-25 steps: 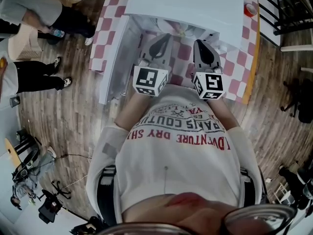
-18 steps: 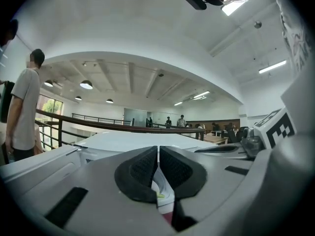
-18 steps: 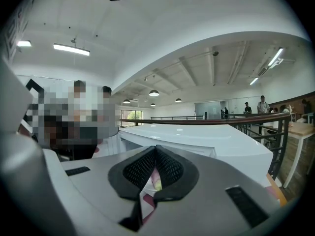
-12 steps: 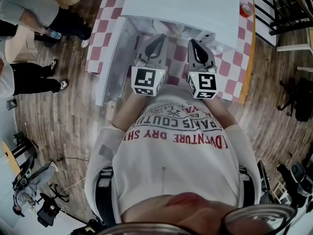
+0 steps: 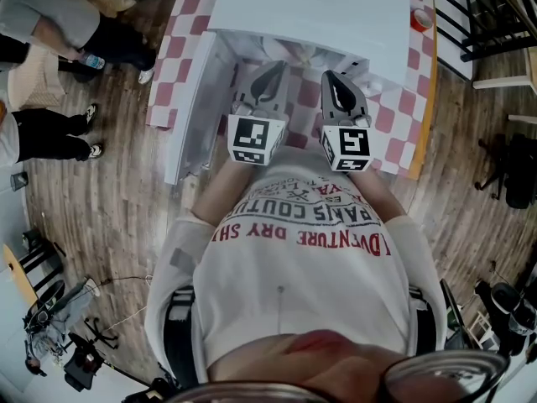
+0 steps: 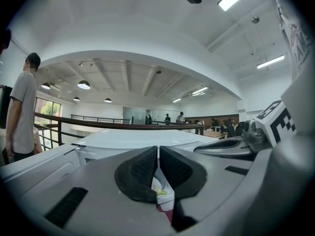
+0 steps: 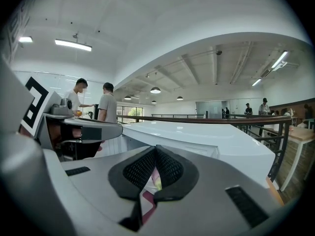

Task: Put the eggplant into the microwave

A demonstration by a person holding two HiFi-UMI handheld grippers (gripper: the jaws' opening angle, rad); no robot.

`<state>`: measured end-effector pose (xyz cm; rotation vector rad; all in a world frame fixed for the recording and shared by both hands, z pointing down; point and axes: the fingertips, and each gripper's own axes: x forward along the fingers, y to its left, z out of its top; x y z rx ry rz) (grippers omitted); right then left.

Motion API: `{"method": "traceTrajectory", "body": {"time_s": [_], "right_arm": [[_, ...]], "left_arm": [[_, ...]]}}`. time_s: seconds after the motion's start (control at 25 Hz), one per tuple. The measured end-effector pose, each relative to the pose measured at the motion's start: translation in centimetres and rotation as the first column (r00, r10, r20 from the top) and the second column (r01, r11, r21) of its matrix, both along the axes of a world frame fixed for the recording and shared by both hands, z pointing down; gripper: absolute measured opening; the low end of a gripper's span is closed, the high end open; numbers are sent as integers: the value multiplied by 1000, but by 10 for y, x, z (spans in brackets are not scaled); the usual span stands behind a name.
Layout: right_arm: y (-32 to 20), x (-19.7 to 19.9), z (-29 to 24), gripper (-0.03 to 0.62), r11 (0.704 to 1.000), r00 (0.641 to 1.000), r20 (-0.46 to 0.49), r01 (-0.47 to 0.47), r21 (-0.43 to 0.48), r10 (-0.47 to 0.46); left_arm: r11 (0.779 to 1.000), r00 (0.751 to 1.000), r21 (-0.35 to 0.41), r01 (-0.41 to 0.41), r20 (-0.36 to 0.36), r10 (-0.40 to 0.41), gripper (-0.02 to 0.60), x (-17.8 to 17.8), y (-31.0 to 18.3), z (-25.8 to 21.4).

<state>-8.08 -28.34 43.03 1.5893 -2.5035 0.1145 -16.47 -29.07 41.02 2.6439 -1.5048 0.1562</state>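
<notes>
A white microwave [image 5: 319, 7] stands on a table with a red-and-white checked cloth [image 5: 403, 116]. Its door [image 5: 189, 116] hangs open to the left. My left gripper [image 5: 273, 70] and right gripper [image 5: 331, 78] are held side by side, level, at the oven's open front. In the left gripper view the left gripper [image 6: 158, 154] has its pads pressed together with nothing held. The right gripper [image 7: 155, 154] is likewise shut and empty in its own view. No eggplant shows in any view.
People stand on the wooden floor at the left [image 5: 50, 23]. A small red-rimmed item [image 5: 419, 19] sits at the table's far right corner. Black railings [image 5: 495, 15] run along the right, and tripods and gear [image 5: 50, 309] lie on the floor at lower left.
Both grippers remain side by side before the open microwave, both shut. Only the head view has shifted slightly.
</notes>
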Motion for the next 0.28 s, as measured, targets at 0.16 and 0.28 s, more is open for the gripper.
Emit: {"method": "traceTrajectory", "body": {"time_s": [0.16,0.28], "right_arm": [[2,-2,1,26,1000,1000,-1,6,-9,-6],[4,-4,3,26,1000,1000,-1,10,-17,-10]], "left_arm": [[1000,1000,-9,-3,5,3,32,0,1,2],[1000,1000,-16,-5,4,5,32,-1,3,3]]}}
